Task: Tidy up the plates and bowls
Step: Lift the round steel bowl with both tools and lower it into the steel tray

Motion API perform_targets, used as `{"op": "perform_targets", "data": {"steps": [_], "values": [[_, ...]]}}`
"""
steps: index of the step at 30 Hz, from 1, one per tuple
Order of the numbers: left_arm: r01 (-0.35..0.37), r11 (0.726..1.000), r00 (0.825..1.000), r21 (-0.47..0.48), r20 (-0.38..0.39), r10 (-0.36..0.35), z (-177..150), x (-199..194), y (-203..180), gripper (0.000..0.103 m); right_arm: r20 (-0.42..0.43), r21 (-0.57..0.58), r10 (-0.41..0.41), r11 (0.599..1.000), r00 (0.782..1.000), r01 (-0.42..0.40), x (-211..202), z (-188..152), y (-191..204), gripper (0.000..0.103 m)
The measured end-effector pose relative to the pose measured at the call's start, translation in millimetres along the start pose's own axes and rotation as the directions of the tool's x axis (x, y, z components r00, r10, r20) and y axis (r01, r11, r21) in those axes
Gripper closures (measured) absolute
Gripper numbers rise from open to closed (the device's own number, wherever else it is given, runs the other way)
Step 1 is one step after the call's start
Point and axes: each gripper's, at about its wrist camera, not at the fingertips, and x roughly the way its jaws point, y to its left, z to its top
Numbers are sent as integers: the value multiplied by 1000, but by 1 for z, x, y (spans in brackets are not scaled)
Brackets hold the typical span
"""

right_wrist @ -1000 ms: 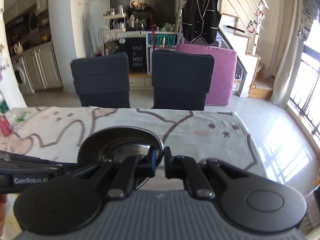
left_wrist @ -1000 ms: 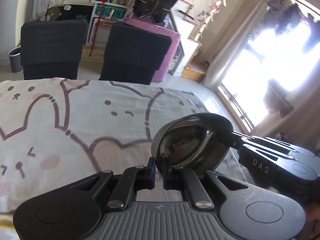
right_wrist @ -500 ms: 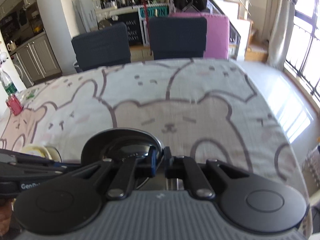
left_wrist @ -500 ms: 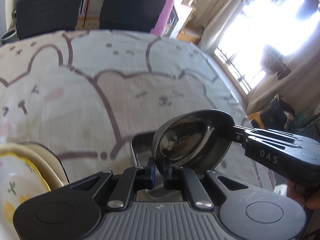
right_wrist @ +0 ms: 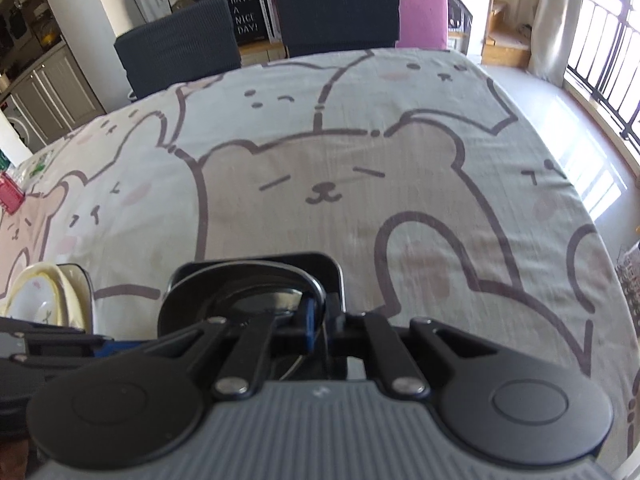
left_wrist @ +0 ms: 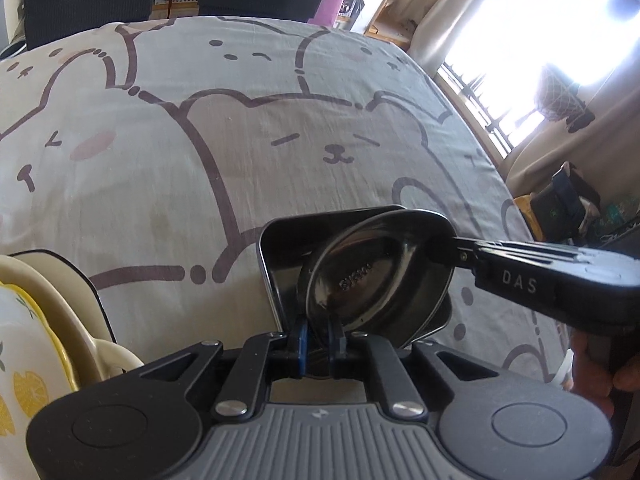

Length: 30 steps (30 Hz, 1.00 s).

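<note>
A: Which words can you read here?

B: "DAS" stands in pale letters on the right gripper [left_wrist: 440,248], at the right side of the left wrist view. Far behind the table, a black board [right_wrist: 245,14] says "HAVE A NICE DAY!".

A: And inside the metal bowl [left_wrist: 372,280]?

B: There is a stamp, but I cannot read it.

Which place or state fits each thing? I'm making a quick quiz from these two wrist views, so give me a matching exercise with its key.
Things:
1. round steel dish
2. dark rectangular metal tray
3. lemon-patterned white bowl
4. pink upholstered panel

Places or states:
A. beyond the table's far edge
B. lying on the bear-print tablecloth
C. nested in cream dishes, left edge
D. pinched at its rim by both tools

Pairs: 1-D, 2-B, 3-C, 4-A
</note>
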Motion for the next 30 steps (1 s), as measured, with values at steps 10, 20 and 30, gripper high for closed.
{"op": "perform_targets", "data": {"steps": [10,20,30], "values": [[-8,1000,1000,23,-26,9,0,8,-3,87,-50,15,-10,1000,999,10,23,9,0,97],[-15,999,1000,42,-24,16,0,9,-4,85,-64,25,-11,1000,998,12,38,14,-1,97],[-9,999,1000,44,-23,10,0,8,-3,83,-70,13,-11,1000,997,12,46,15,-1,95]]}}
